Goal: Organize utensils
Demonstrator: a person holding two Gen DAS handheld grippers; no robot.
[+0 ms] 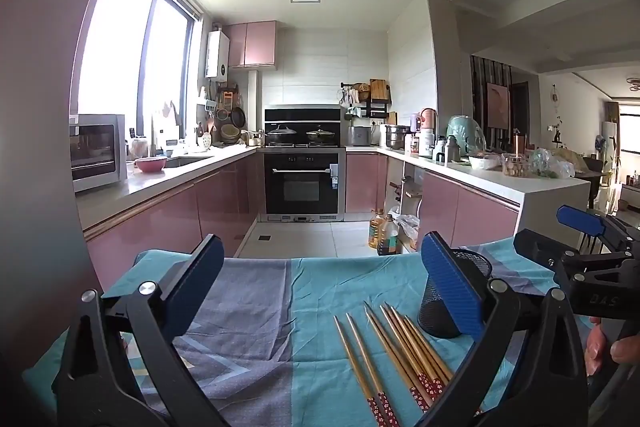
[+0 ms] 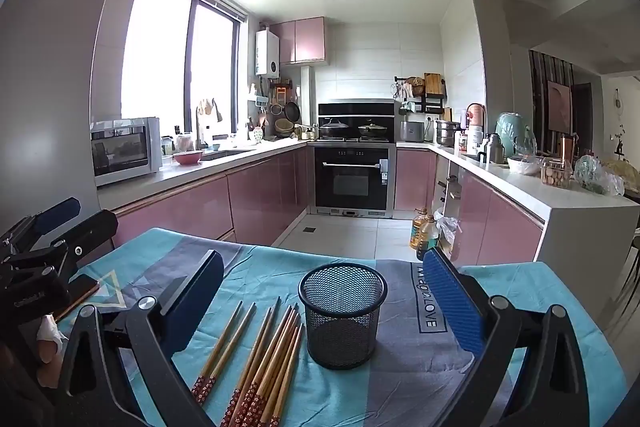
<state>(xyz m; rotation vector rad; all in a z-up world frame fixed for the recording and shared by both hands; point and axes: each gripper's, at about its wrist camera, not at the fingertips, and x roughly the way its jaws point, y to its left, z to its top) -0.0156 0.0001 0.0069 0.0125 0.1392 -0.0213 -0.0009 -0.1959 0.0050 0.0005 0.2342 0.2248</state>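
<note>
A: Left to right, quick. Left gripper (image 1: pixel 320 283)?

B: Jaws spread wide, nothing between the pads, hovering over the blue-and-grey cloth (image 1: pixel 248 291). Looks parked, waiting for a pick.

A: Chopsticks?

B: Wooden chopsticks (image 2: pixel 260 355) lie flat on the cloth in a loose fan, red patterned ends toward the camera, tips pointing to about 1 o'clock. Two lie apart at the left, the rest are bunched. Probably laid out so each can be pinched singly.

A: Cup?

B: Black mesh cup (image 2: pixel 342 319) stands upright just beside the bunch, at its 3 o'clock, mouth up and seemingly empty. Likely the destination, close for short carries.

A: Right gripper (image 2: pixel 332 287)?

B: Also spread wide, holding nothing, framing the cup from above the near edge.

A: Progress?

B: Nothing sorted yet, I'd say.
</note>
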